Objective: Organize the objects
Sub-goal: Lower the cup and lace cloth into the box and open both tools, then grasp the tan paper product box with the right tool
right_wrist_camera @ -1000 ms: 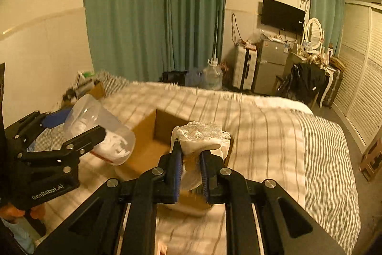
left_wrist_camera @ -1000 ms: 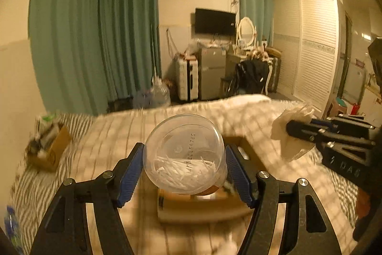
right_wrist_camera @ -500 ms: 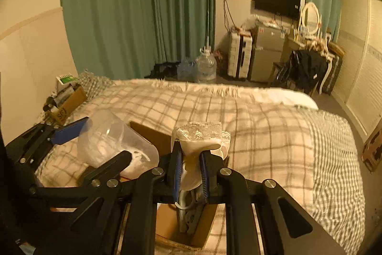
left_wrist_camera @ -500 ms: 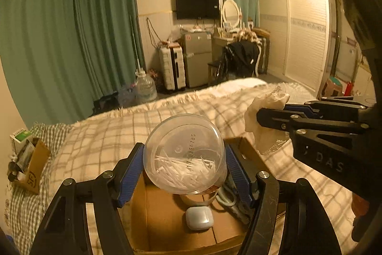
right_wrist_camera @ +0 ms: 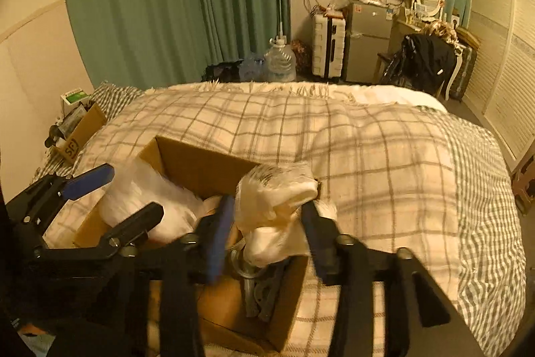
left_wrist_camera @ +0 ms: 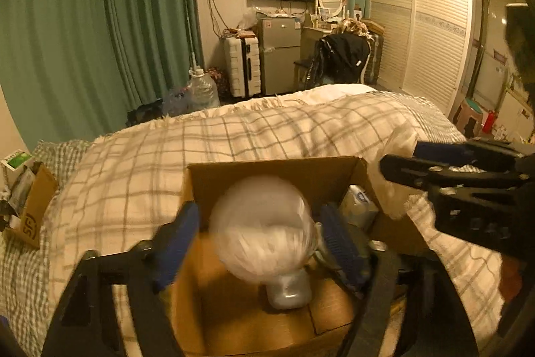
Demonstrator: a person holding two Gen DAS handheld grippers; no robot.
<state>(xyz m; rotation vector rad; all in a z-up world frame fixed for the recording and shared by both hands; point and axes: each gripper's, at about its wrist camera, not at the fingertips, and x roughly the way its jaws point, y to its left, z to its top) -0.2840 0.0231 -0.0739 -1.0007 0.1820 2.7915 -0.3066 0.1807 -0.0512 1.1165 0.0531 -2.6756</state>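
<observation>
Left gripper (left_wrist_camera: 260,243): jaws now spread; half a second ago they pinched the jar (left_wrist_camera: 262,228). A gap shows at each pad, and the jar is blurred, apparently dropping.
Right gripper (right_wrist_camera: 264,223): jaws also spread wider than before, no longer pressed on the pouch (right_wrist_camera: 277,206); pouch looks loose between the fingers, blurred.
Change: both items were gripped above the box (left_wrist_camera: 267,169); both grips have since opened.
Meaning: judged a double release into the box; this placing step is nearly done, provided both land inside.
Jar: clear, white sticks inside, over the box's left half.
Pouch: white, lace-topped, at the box's right rim; could catch the edge.
Box contents: a small white case (left_wrist_camera: 289,293) on the floor, a white pack (left_wrist_camera: 359,199) at the far right corner, cords (right_wrist_camera: 264,290) and a metal lid, partly hidden.
Bed (right_wrist_camera: 384,156): plaid blanket under the box.
Far left: second small carton (right_wrist_camera: 78,132), contents unclear.
</observation>
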